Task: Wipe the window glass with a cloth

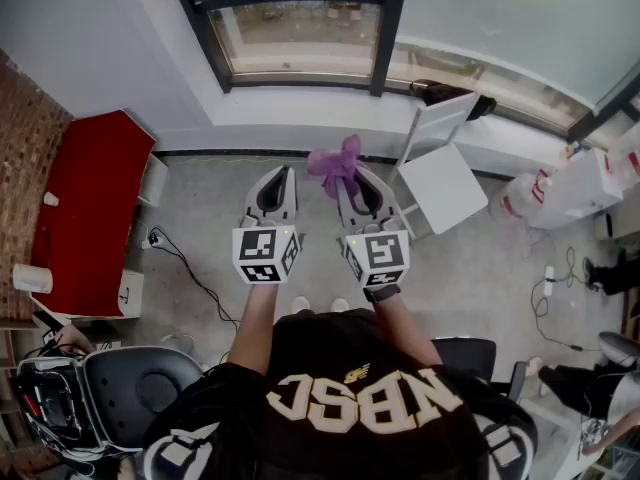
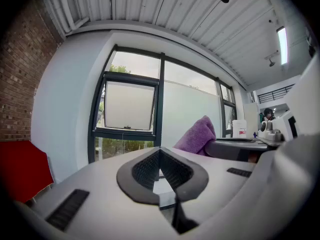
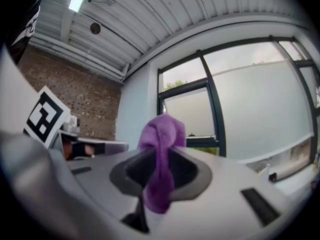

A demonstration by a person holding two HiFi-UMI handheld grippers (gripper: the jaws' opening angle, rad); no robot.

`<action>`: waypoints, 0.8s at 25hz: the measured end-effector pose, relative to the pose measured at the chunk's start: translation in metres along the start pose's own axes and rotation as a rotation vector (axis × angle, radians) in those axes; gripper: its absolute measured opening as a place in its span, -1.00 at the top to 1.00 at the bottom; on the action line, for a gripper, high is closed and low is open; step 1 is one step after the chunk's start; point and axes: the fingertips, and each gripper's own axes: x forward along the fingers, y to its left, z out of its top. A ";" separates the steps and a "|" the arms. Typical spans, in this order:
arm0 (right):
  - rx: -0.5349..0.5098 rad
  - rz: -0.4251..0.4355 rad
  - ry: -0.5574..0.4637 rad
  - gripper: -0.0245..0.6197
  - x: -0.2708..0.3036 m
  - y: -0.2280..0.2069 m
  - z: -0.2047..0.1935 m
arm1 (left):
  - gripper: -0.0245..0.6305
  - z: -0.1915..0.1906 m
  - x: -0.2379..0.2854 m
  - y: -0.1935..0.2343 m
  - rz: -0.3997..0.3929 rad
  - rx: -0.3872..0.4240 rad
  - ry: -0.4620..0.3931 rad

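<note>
I hold both tools out in front of me, side by side over the grey floor (image 1: pixel 200 218), pointing at the wall below the window. My right gripper (image 1: pixel 353 180) has its fingers (image 3: pixel 134 173) pinching the purple cloth (image 1: pixel 337 162). A bunched end stands up past the fingertips, and a thinner tail hangs back down through the hollow between the pads. My left gripper (image 1: pixel 284 174) is just beside it and carries nothing. Its fingers (image 2: pixel 144 172) are pressed together at the tips, with only the open hollow behind them.

The cloth is up in the air, short of the window glass (image 1: pixel 295 34) and not touching it. In the left gripper view it shows as a purple lump to the right of my own fingers, with the panes well beyond it. The window has a dark frame (image 1: pixel 388 28), and one sash (image 2: pixel 129 105) is tilted open. The larger pane to its right looks frosted over most of its height.

To my left a red tabletop (image 1: pixel 95 203) stands against a brick wall (image 1: pixel 22 158), with a white cup (image 1: pixel 32 278) near its front corner. A black cable (image 1: pixel 185 265) trails across the floor beside it. A white chair (image 1: pixel 441 185) stands to the right of my right gripper, near the wall, and a black chair (image 1: pixel 140 388) sits by my left elbow
</note>
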 end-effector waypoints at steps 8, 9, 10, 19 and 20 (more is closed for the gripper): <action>0.068 0.041 0.045 0.65 -0.006 -0.009 -0.028 | 0.85 -0.026 -0.012 -0.012 0.040 0.006 0.058; 0.068 0.047 0.043 0.65 -0.002 -0.006 -0.028 | 0.85 -0.026 -0.010 -0.003 0.054 0.003 0.061; 0.071 0.052 0.044 0.65 0.004 -0.003 -0.029 | 0.85 -0.026 -0.008 0.005 0.065 0.000 0.062; 0.058 0.037 0.079 0.65 0.062 -0.010 -0.055 | 0.85 -0.047 0.047 0.056 0.058 -0.054 0.052; 0.054 0.031 0.082 0.65 0.075 -0.012 -0.056 | 0.85 -0.047 0.058 0.065 0.053 -0.059 0.049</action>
